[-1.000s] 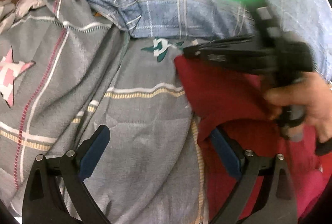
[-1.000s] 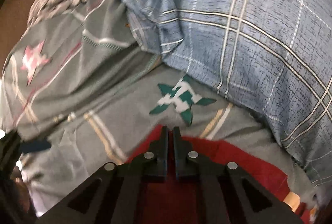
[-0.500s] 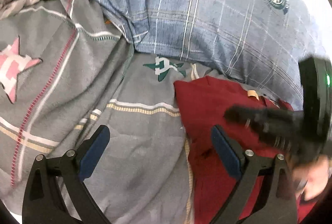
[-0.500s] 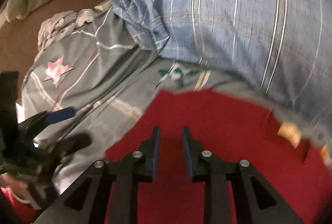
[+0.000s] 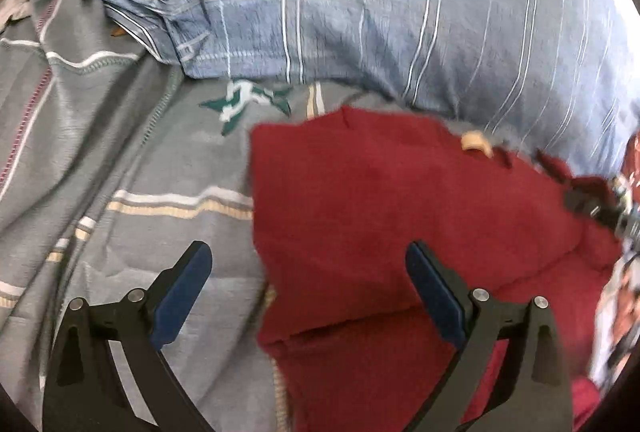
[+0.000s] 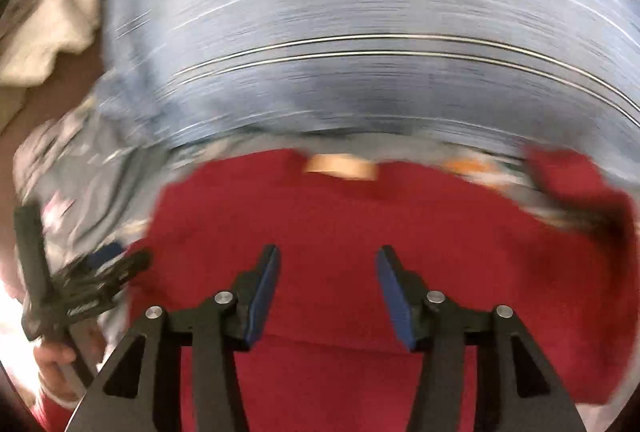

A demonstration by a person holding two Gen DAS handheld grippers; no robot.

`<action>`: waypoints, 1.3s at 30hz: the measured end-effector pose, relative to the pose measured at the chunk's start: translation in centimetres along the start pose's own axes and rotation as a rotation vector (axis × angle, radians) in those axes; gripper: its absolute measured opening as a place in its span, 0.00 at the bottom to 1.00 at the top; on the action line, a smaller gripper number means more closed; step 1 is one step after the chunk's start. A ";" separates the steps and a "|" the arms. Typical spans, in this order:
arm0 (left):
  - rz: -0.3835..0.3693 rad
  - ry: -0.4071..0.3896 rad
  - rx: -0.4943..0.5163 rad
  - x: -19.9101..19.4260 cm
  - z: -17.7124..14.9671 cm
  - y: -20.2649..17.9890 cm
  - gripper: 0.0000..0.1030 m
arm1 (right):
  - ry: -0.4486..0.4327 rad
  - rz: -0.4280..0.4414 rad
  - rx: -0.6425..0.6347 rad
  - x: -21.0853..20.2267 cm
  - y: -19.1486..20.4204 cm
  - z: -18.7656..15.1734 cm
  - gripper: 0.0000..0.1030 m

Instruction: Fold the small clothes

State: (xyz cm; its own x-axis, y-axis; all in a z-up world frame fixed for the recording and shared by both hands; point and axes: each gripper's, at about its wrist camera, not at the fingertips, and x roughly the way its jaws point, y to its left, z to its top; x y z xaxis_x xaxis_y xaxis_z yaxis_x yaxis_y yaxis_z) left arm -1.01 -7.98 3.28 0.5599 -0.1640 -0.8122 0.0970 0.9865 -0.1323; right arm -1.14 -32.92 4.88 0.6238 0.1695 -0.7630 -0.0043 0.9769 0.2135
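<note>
A dark red garment [image 5: 380,216] lies folded on a grey patterned bedsheet [image 5: 132,167], with a small tan label [image 5: 474,143] at its far edge. My left gripper [image 5: 306,268] stands wide open above the garment's left edge, nothing between its blue pads. In the right wrist view the red garment [image 6: 360,224] fills the lower half, its label [image 6: 340,165] at the far edge. My right gripper [image 6: 328,264] hovers over it with jaws opening and no cloth pinched between them. The right gripper's body [image 5: 600,207] shows blurred at the right edge of the left wrist view.
A blue plaid pillow [image 5: 380,11] lies just behind the red garment. A crumpled pale cloth [image 6: 52,31] sits at the far left. The other hand-held gripper [image 6: 80,292] and a hand [image 6: 56,360] show at the left of the right wrist view. A printed cloth [image 5: 624,312] lies at the right.
My right gripper went from shut at the red garment's far corner to open, and swept right across it. The garment now lies flatter and wider. My left gripper shifted right toward its edge.
</note>
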 end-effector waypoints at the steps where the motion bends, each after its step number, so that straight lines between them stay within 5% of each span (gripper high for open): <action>1: 0.011 0.019 0.010 0.6 -0.2 -0.2 0.95 | -0.001 -0.063 0.029 -0.5 -2.3 0.0 0.51; 5: 0.018 0.033 0.011 1.2 -0.6 -0.5 0.95 | 0.012 -0.284 0.111 -2.8 -9.6 -1.1 0.46; 10: 0.037 0.005 0.035 0.5 -0.8 -0.9 0.95 | -0.021 -0.261 0.228 -6.9 -15.1 -3.3 0.51; 15: 0.028 -0.058 0.025 -0.9 -0.8 -0.9 0.95 | -0.087 -0.152 0.148 -7.7 -11.1 -2.2 0.56; 19: 0.057 -0.033 0.024 0.0 -0.6 -0.5 0.95 | -0.068 -0.177 0.048 -4.0 -6.7 -0.2 0.59; 22: 0.065 -0.013 0.015 0.6 -0.7 -0.2 0.95 | 0.003 -0.201 0.029 -0.8 -5.8 0.2 0.44; 23: 0.065 -0.009 0.016 0.8 -0.7 -0.3 0.95 | 0.020 -0.217 0.020 -0.1 -5.8 0.2 0.30; 24: 0.065 -0.009 0.018 0.7 -0.7 -0.4 0.95 | 0.034 -0.244 -0.001 0.4 -5.7 0.1 0.03; 33: 0.078 -0.005 0.057 1.2 -1.1 -1.2 0.96 | -0.001 -0.307 -0.028 0.3 -6.6 -1.1 0.03; 39: 0.068 -0.004 0.051 1.1 -1.1 -1.0 0.96 | -0.023 -0.270 0.003 -2.1 -6.6 -1.3 0.03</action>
State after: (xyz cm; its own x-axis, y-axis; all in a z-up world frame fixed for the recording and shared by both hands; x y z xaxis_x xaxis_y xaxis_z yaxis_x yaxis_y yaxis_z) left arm -1.35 -9.20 1.87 0.5700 -0.0968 -0.8159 0.1005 0.9938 -0.0477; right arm -3.40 -39.58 4.27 0.6194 -0.1004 -0.7786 0.1671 0.9859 0.0058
